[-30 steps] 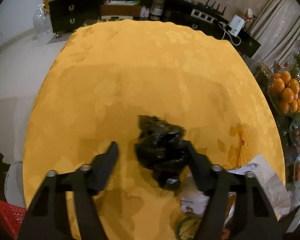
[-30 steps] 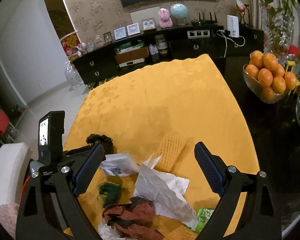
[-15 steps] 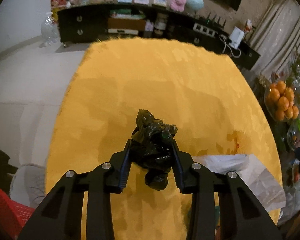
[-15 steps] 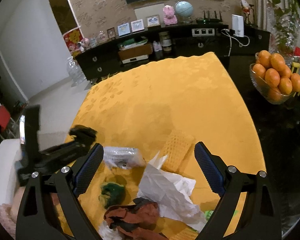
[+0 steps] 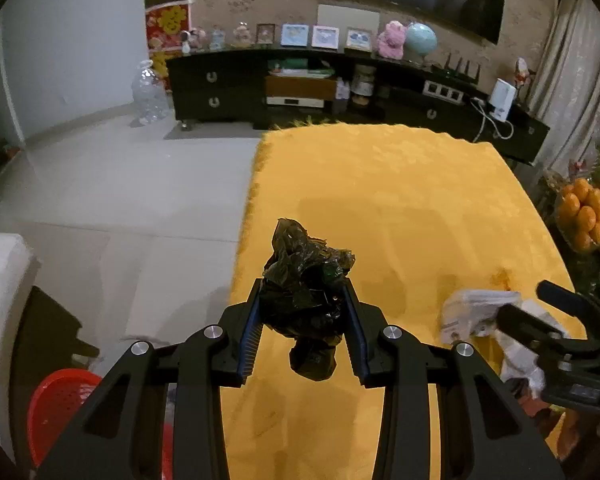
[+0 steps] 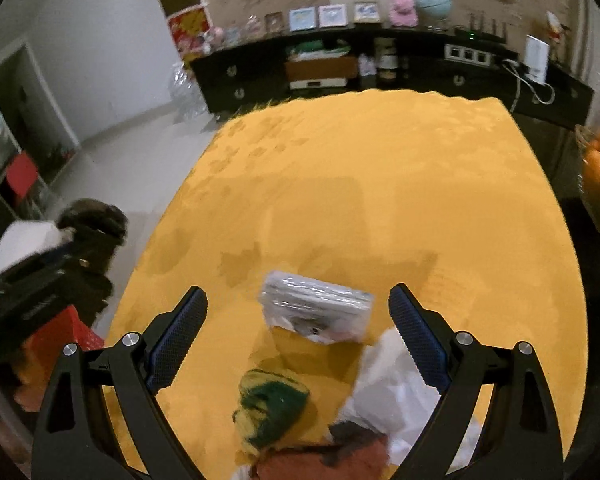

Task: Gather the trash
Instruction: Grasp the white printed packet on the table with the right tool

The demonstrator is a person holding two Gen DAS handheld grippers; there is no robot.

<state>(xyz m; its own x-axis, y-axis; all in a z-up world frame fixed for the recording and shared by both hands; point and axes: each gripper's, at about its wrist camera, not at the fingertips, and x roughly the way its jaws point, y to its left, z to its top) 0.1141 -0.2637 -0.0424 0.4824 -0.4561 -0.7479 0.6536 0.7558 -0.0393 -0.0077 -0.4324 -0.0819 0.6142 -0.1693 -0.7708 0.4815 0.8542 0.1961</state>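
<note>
My left gripper [image 5: 303, 302] is shut on a crumpled black plastic bag [image 5: 306, 276] and holds it above the left edge of the yellow tablecloth [image 5: 400, 200]. My right gripper [image 6: 298, 300] stands open over a clear plastic packet [image 6: 314, 306], which lies on the cloth between its fingers without touching them. Near it lie a green and yellow wad [image 6: 270, 408], crumpled white paper [image 6: 396, 396] and a brown scrap [image 6: 320, 464]. In the right wrist view the left gripper [image 6: 88, 224] with the black bag shows blurred at the far left.
A red basket [image 5: 60, 412] stands on the floor below the table's left edge. A glass bowl of oranges [image 5: 586, 220] sits on the dark table to the right. A black TV cabinet [image 5: 300, 88] runs along the far wall. A white chair back [image 5: 0, 320] is at left.
My left gripper closed on the black bag, lifted it and carried it left toward the table's edge. My right gripper moved left over the clear packet, still open.
</note>
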